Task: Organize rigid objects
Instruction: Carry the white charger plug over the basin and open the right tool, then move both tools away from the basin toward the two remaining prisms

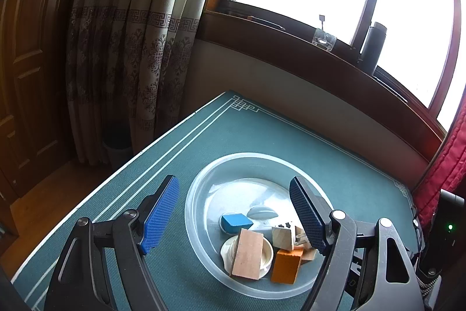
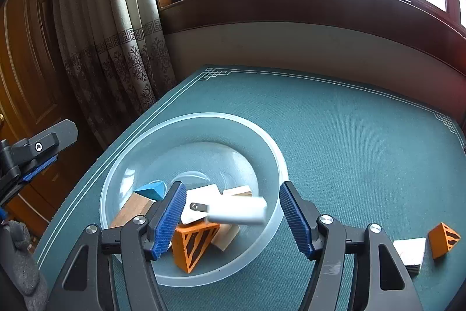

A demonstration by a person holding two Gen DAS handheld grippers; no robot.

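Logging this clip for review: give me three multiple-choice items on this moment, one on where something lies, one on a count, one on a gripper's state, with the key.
1. Where does the blue block lie?
A. Inside the clear bowl
B. On the green mat beside the bowl
C. On the window sill

2. How many loose pieces lie on the green mat outside the bowl in the right wrist view?
A. None
B. Two
C. Five

3. How does the right gripper stand?
A. Shut on an orange block
B. Shut on nothing
C. Open, with a white charger plug blurred between its fingers

Key:
1 A, the block sits within the bowl's rim among the wooden pieces.
2 B, an orange wedge and a white-topped block lie at the far right.
3 C, neither pad touches the plug.
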